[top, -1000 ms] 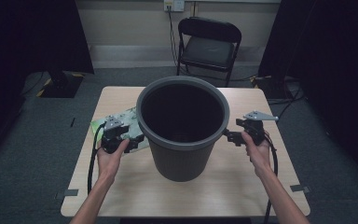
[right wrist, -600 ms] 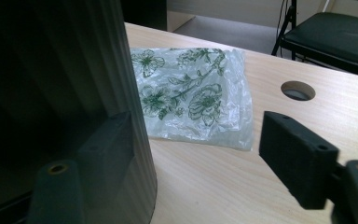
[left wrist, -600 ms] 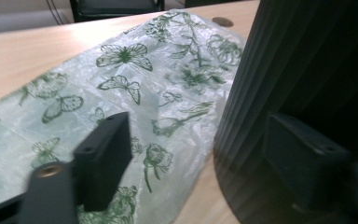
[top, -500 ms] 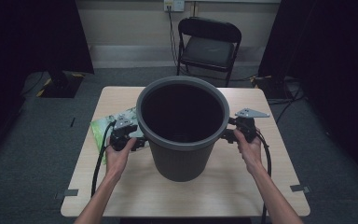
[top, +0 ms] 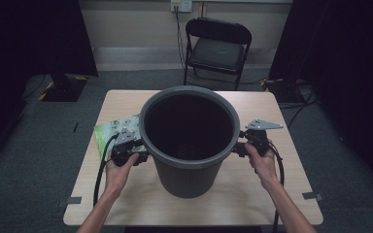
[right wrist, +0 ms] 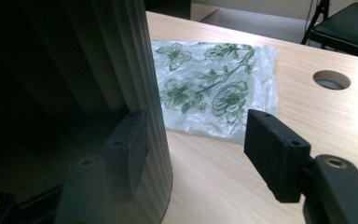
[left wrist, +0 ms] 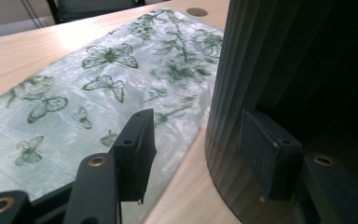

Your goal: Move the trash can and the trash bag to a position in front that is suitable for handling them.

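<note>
Grey ribbed bin point(top: 189, 141) upright on tabletop point(top: 252, 194), flanked by left hand-held gripper point(top: 143, 156) and right hand-held gripper point(top: 237, 148), jaws just closing, half-open, wall touching one pad each, unclamped; next, squeeze evenly, then lift.

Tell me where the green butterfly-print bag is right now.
In the high view the green butterfly-print bag lies flat on the table, left of the grey bin.
</note>
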`<state>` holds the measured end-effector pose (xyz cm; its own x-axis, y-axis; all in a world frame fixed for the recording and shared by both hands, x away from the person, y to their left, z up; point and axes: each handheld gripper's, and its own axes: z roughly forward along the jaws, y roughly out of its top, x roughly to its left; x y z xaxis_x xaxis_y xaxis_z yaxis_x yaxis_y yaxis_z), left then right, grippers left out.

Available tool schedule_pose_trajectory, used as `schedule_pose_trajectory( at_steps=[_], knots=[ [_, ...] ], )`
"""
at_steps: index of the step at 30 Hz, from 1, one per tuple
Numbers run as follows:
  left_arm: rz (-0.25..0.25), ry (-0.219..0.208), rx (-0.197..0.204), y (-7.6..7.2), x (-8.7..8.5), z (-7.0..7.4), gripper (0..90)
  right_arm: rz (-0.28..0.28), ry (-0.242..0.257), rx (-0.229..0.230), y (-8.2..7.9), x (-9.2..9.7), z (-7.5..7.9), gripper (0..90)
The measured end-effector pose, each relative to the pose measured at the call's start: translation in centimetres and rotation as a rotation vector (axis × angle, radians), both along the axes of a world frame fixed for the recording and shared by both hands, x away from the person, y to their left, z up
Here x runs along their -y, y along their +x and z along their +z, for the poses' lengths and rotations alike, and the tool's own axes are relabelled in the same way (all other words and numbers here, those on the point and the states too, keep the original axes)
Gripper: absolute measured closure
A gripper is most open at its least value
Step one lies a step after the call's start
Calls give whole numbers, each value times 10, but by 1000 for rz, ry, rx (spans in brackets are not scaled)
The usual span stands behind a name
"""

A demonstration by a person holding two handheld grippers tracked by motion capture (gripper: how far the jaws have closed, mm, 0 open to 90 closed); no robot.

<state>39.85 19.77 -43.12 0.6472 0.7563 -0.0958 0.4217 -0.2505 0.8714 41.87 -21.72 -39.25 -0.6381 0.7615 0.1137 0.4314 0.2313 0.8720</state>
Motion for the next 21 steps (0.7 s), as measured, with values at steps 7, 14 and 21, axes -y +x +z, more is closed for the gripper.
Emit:
schedule_pose_trajectory(
  at_steps=[7,14,21],
  knots=[
    [-37,9,7,-17,-2,0,462,32,4,-5,-17,3,0,398],
    [-52,-7,6,-28,-2,-1,443,44,3,-1,-27,4,0,381],
    [-49,49,18,-19,-31,-16,257,8,-16,-16,-24,16,-17,191]
  ],
)
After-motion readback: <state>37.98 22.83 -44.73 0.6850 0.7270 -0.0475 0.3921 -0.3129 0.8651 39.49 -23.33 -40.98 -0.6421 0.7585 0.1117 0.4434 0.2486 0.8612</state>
